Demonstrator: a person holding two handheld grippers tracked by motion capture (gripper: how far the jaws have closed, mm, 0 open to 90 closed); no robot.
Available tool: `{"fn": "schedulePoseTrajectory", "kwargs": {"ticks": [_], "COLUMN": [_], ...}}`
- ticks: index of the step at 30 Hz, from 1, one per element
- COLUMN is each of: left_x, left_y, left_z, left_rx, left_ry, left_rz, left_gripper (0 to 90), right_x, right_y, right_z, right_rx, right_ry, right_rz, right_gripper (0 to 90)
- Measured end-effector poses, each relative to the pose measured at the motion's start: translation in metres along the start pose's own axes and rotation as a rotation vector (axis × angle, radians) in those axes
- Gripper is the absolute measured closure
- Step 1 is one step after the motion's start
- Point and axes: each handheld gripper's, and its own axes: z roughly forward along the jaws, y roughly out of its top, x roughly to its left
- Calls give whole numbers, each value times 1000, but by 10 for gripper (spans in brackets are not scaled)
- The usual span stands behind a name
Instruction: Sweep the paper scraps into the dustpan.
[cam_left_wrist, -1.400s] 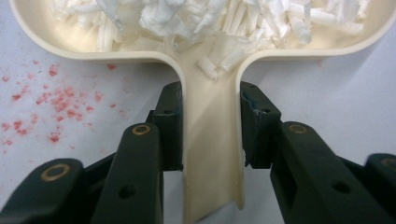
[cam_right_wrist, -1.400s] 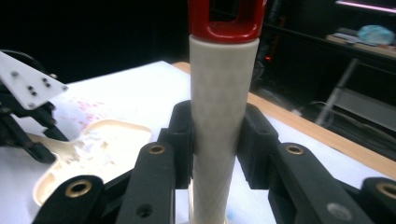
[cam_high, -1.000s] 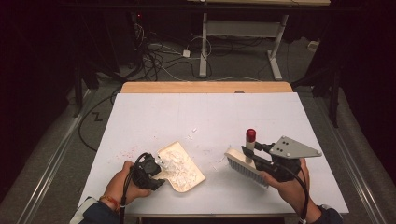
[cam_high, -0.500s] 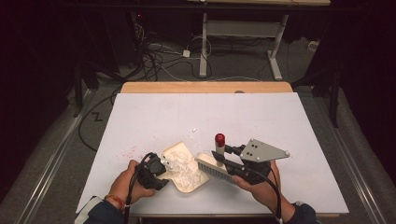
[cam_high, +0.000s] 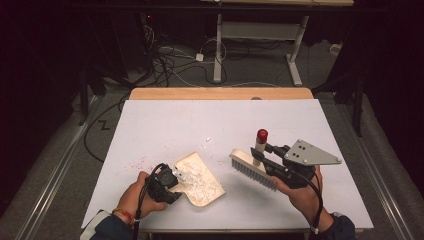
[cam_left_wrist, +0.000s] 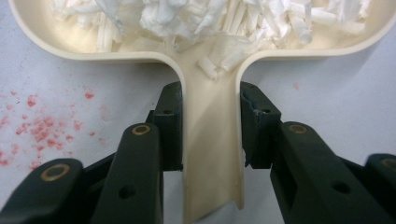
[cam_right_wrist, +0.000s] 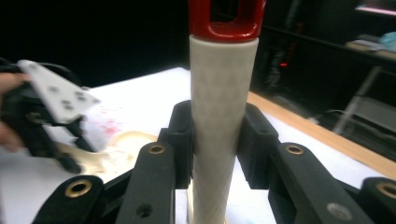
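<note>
A cream dustpan (cam_high: 200, 182) lies on the white table (cam_high: 165, 120), holding white paper shreds (cam_left_wrist: 187, 18). My left gripper (cam_high: 167, 182) is shut on the dustpan handle (cam_left_wrist: 210, 140), its pads pressing both sides. To the right, a little apart from the pan, is a hand brush (cam_high: 247, 169) with its bristles facing down and left. My right gripper (cam_high: 267, 157) is shut on the cream brush handle (cam_right_wrist: 224, 116), which stands upright and ends in a red cap (cam_right_wrist: 226, 18). In the right gripper view the left gripper (cam_right_wrist: 46, 116) and the dustpan (cam_right_wrist: 121, 149) show farther off.
A few white scraps (cam_high: 207, 140) lie on the table beyond the pan. Red specks (cam_left_wrist: 37, 130) mark the surface left of the dustpan handle. A wooden strip (cam_high: 220, 93) borders the table's far edge; cables and desk legs (cam_high: 218, 50) stand on the floor behind.
The right gripper carried the brush left up to the dustpan's edge, then drew it back to the right and slightly up. The left gripper and the dustpan stayed put.
</note>
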Motion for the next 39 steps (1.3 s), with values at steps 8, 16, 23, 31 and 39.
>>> {"fn": "schedulePoseTrajectory", "kwargs": {"ticks": [8, 16, 23, 31, 39], "left_x": [0, 0, 0, 0, 1], "left_y": [0, 0, 0, 0, -1], "left_z": [0, -1, -2, -2, -3], "left_rx": [1, 2, -4, -3, -6], "left_ry": [-1, -1, -4, -6, -10], "left_rz": [-2, -6, -11, -9, -11], "left_gripper": [634, 634, 634, 634, 634], "right_x": [-4, 12, 44, 56, 46], "right_y": [-18, -17, -9, -1, 4], "right_z": [19, 28, 40, 36, 25], "right_rx": [35, 67, 53, 13, -7], "right_ry": [-89, 2, 128, 210, 189], "right_rz": [-59, -42, -24, -7, -8], "right_gripper": [704, 703, 703, 704, 703]}}
